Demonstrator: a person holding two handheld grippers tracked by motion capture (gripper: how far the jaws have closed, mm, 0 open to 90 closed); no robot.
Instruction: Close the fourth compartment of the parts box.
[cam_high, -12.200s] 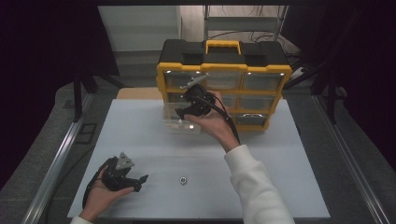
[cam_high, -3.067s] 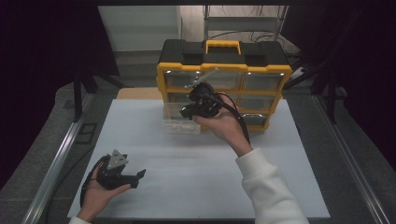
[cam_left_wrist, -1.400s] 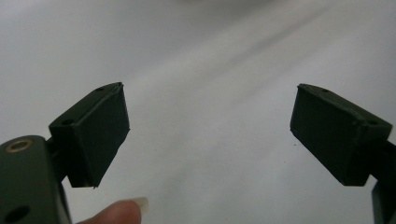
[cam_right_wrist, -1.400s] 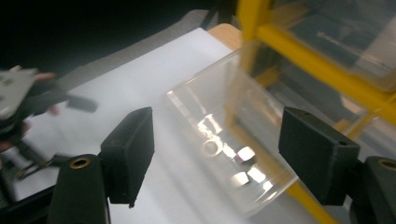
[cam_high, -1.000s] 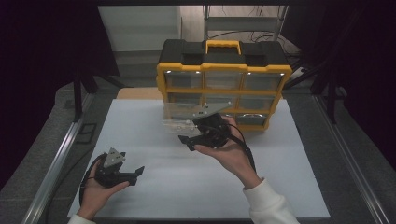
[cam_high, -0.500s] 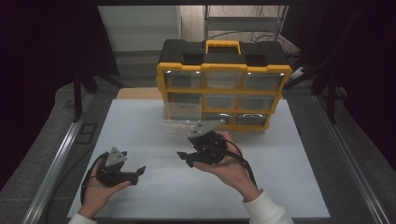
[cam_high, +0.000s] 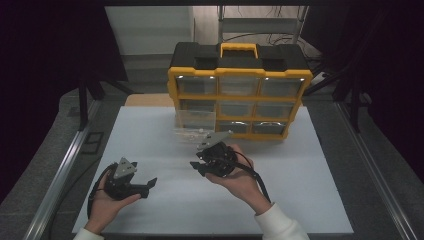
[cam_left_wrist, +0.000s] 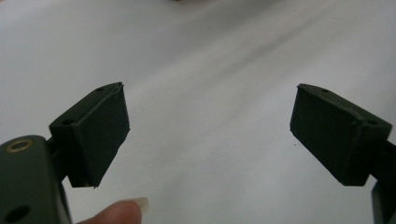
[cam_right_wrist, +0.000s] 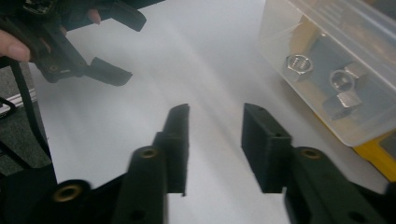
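On the white table (cam_high: 310, 190), with both grippers' jaws apart and empty, the clear drawer (cam_high: 196, 126) of nuts (cam_right_wrist: 299, 63) could be knocked by the right gripper (cam_high: 196, 162) just near of it, its jaws having just been closing, while the left gripper (cam_high: 148, 186) hovers left.

Clear plastic drawer (cam_high: 196, 126) pulled out of the yellow organizer (cam_high: 240, 82), resting on the white table (cam_high: 310, 170), three silver hex nuts (cam_right_wrist: 337, 86) lying loose inside it

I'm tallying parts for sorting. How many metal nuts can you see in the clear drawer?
3, all in the clear drawer: one hex nut at left, two nuts close together to its right. More may be hidden.
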